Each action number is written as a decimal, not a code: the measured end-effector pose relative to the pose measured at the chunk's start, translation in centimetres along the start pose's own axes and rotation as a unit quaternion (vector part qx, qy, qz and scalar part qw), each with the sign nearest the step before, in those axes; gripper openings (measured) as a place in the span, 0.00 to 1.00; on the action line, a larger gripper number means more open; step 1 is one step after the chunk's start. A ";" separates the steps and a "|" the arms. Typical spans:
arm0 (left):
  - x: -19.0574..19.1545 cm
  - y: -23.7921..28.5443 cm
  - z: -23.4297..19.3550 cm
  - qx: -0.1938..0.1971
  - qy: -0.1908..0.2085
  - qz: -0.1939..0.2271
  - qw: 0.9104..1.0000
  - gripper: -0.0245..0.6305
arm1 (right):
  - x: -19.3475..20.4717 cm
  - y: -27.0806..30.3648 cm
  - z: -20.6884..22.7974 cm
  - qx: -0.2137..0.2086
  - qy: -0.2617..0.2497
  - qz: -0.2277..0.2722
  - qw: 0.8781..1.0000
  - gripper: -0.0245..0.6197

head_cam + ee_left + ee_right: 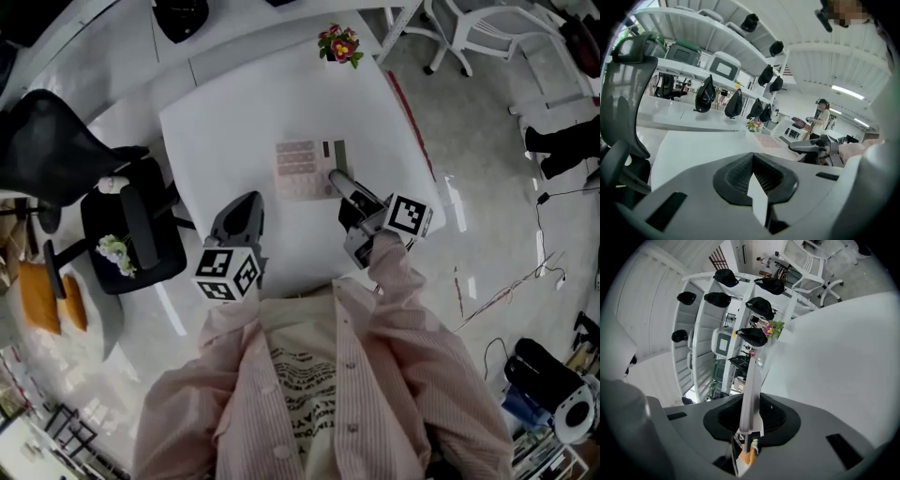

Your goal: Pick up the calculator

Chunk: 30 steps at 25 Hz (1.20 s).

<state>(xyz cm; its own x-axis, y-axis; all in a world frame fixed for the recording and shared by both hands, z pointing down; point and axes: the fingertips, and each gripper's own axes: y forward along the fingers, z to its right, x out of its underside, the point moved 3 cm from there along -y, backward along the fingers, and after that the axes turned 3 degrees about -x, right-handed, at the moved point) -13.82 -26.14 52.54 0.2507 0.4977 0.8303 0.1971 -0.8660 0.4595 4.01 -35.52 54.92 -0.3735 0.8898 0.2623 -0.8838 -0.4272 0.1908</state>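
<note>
Calculator: one, pinkish, calculator [305, 171] showing over the far middle of the white surface [211, 131].
Grippers: two, each carrying one marker cube [228, 274].
Right gripper [338, 180]: fingers are clamping the calculator's near right corner. In the right gripper view it is standing edge-on between them as a thin slab.
Left gripper [247, 204]: fingers are sitting together with nothing between them, hanging near the calculator's near left side, clear of it.
Flowers: two bunches, one [339, 44] sitting at the surface's far edge, one [114, 250] lying by the black chair [131, 234].
Caps [759, 307]: at least seven black ones are sitting on the shelves.
Writing: the keys and the print on the person's top are coming through too small to read.
</note>
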 end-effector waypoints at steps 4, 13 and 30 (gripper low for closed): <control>-1.8 -1.2 0.5 0.004 0.014 0.021 1.000 0.04 | -0.7 -1.4 -1.9 -0.002 0.016 0.030 0.999 0.16; -5.5 -3.9 0.7 0.003 0.049 0.071 0.996 0.04 | -2.2 -4.0 -5.9 -0.021 0.017 0.071 0.997 0.16; -10.6 -8.3 0.2 -0.008 0.093 0.149 0.984 0.04 | -3.0 -6.9 -11.6 -0.065 0.006 0.101 0.993 0.15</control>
<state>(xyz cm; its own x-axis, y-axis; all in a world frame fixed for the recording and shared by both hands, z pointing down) -17.88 -24.17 39.85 0.1167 0.2047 0.9718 0.1265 -0.9736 0.1899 7.94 -33.40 41.87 -0.5500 0.7897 0.2718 -0.8186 -0.5743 0.0120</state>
